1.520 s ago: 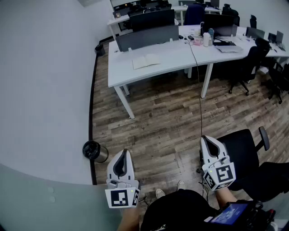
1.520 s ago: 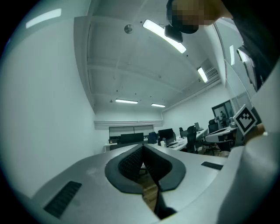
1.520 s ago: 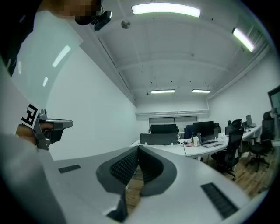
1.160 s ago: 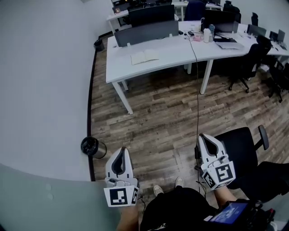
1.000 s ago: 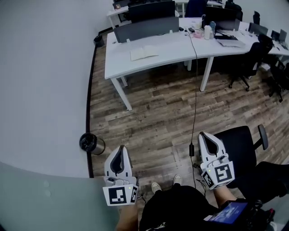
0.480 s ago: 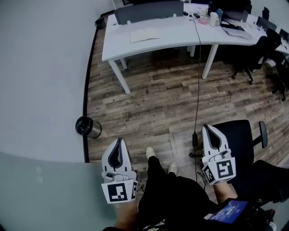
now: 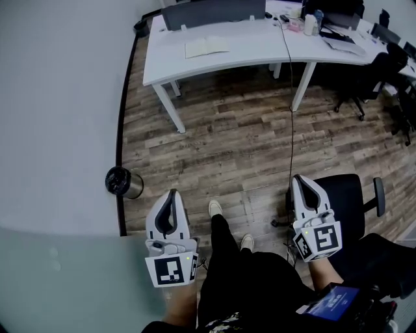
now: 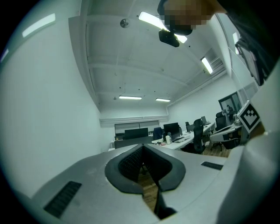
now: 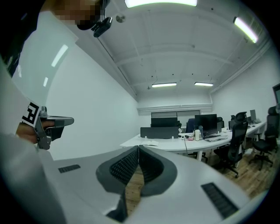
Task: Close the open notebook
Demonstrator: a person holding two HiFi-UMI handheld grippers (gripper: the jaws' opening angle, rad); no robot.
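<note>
The open notebook [image 7: 207, 46] lies flat on the long white desk [image 7: 260, 51] far ahead, its pale pages up; the right gripper view shows the notebook [image 9: 148, 143] as a thin pale shape on the desk's near end. My left gripper [image 7: 170, 194] hangs low over the wood floor, shut, with nothing in it. In its own view the left gripper [image 8: 142, 147] has its ribbed pads meeting at the tips. My right gripper [image 7: 301, 177] is level with it, beside the chair, also shut and empty; the right gripper [image 9: 138, 148] points toward the desk. Both are well short of the desk.
A black office chair [image 7: 348, 201] stands right beside my right gripper. A small round bin [image 7: 123, 183] sits by the white wall at left. A cable [image 7: 290, 97] hangs from the desk to the floor. Bottles [image 7: 311, 23], monitors and a grey partition [image 7: 211, 12] stand along the desk's back.
The desk and notebook have slid toward the top of the head view. A leg and shoe have come forward between the grippers. Both grippers sank slightly and stayed shut.
</note>
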